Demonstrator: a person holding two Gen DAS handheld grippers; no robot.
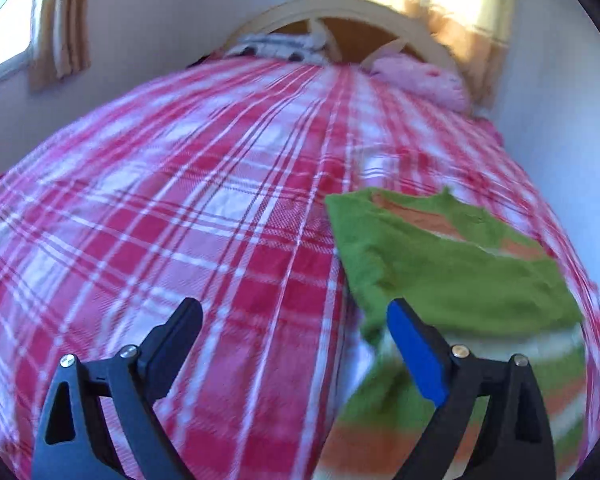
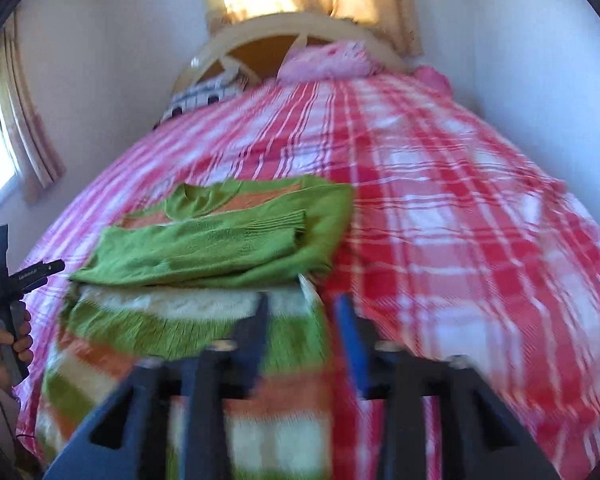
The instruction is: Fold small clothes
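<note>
Left wrist view: left gripper (image 1: 294,330) gapes empty beside green sweater (image 1: 452,276) (right gripper (image 2: 304,312) parted, empty).

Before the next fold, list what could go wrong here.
1. The green, orange and white striped knit sweater has both sleeves folded in loosely; lifting the hem could spill them.
2. The right gripper is blurred in mid-motion, its jaws apart over the hem; it may snag the knit.
3. The left gripper hangs open over the red plaid bedspread, off the sweater.
</note>
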